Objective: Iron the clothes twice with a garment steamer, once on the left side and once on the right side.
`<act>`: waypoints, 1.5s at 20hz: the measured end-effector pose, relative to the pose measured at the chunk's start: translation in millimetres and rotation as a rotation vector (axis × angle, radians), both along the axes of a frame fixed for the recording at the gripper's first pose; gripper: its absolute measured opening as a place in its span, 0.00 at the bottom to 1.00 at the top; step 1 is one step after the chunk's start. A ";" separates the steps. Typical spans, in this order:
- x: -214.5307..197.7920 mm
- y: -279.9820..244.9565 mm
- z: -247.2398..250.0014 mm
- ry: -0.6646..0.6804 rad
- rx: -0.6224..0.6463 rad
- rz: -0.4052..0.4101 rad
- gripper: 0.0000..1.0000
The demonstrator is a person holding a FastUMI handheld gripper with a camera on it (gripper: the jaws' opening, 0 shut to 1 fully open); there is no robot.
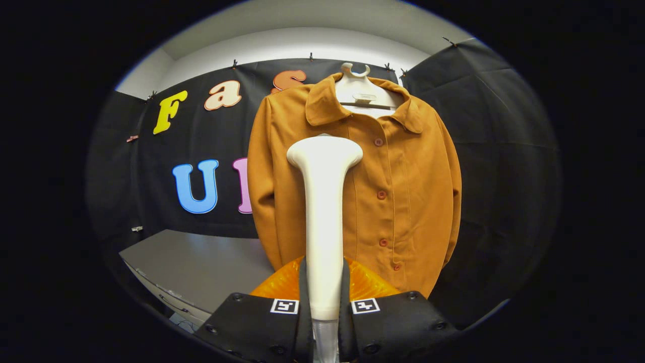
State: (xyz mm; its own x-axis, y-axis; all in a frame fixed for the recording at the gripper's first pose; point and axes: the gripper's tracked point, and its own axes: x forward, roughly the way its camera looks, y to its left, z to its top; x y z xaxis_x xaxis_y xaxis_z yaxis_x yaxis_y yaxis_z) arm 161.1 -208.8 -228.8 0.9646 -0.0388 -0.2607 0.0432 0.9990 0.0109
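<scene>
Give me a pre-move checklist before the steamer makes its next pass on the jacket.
1. Gripper shut on the steamer handle, both fingers pressing: ok.
2. Steamer head upright, aimed at the jacket: ok.
3. Head touching the fabric: cannot tell.
4. Jacket hanging straight on its hanger, buttoned: ok.
5. Steam coming out: cannot tell.
6. Grey table off to the side of the jacket, out of the stroke path: ok.

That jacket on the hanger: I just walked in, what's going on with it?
A hand-held gripper is shut on the handle of a white garment steamer, holding it upright ahead of its fingers. The steamer's head is over the button-up orange jacket, which hangs on a hanger, left of its button line.
</scene>
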 end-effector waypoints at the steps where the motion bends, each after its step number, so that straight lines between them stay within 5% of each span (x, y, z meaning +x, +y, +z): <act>1: -4.0 -1.3 -7.6 0.011 -0.001 -0.003 0.23; 19: -73.7 -9.1 -134.2 0.323 0.016 -0.052 0.23; 24: -106.2 -6.3 -134.6 0.350 0.040 -0.046 0.23; 30: -130.4 -4.7 -77.0 0.260 0.053 -0.035 0.23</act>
State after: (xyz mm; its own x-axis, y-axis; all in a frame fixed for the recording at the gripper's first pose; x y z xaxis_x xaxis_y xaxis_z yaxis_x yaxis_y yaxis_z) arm 30.7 -213.5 -305.8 0.8634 -0.0510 -0.5019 0.0864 0.9951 0.0475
